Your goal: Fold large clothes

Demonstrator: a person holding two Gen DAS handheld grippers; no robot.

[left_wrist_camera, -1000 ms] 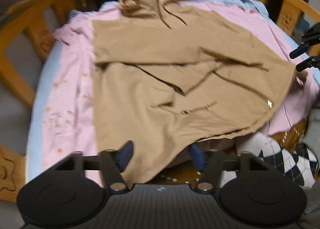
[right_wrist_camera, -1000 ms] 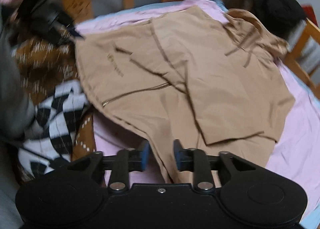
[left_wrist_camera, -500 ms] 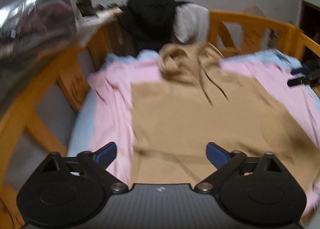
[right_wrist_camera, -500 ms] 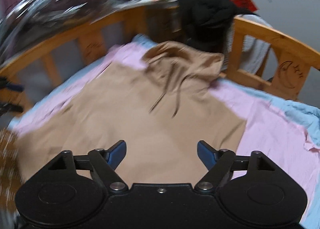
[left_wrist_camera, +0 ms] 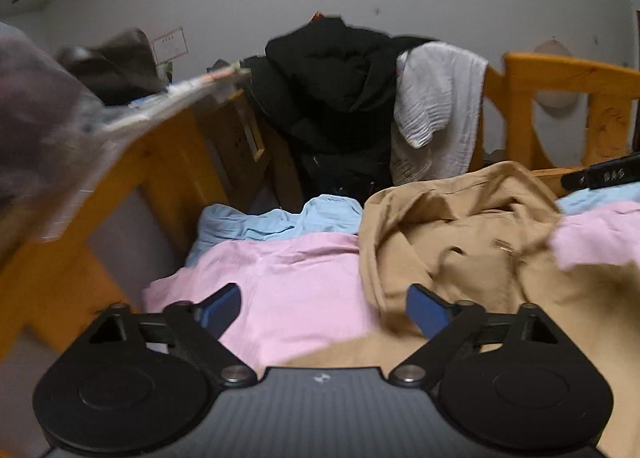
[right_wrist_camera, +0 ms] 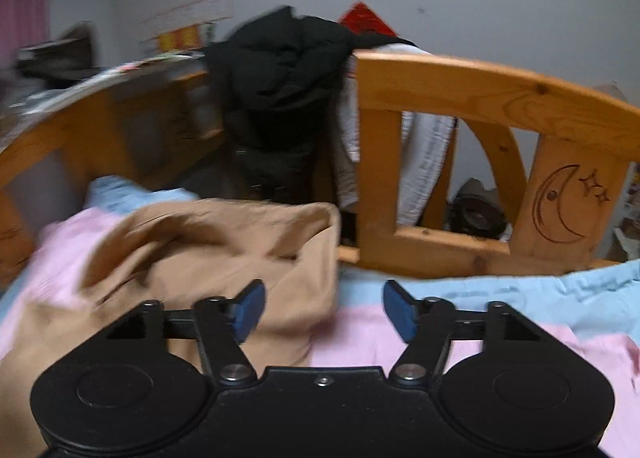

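A tan hoodie (left_wrist_camera: pixel 472 250) lies on a pink sheet (left_wrist_camera: pixel 296 278) on the bed, its hood bunched toward the headboard. My left gripper (left_wrist_camera: pixel 322 310) is open and empty, low over the sheet at the hood's left edge. My right gripper (right_wrist_camera: pixel 324 312) is open and empty at the right edge of the hood (right_wrist_camera: pixel 224 254), with its left finger over the tan cloth. The tip of the right gripper (left_wrist_camera: pixel 604 176) shows at the right of the left wrist view. The hoodie's body is out of view.
A wooden bed rail (right_wrist_camera: pixel 480 98) with a carved moon (right_wrist_camera: pixel 560 206) stands just beyond the hood. A black jacket (left_wrist_camera: pixel 332 94) and a white cloth (left_wrist_camera: pixel 436 98) hang over it. A light blue sheet (right_wrist_camera: pixel 520 290) lies under the pink one. A side rail (left_wrist_camera: pixel 132 186) runs left.
Both grippers have opened, let go of the hoodie's hem and moved forward over the garment to the hood end. The view has swung up toward the headboard.
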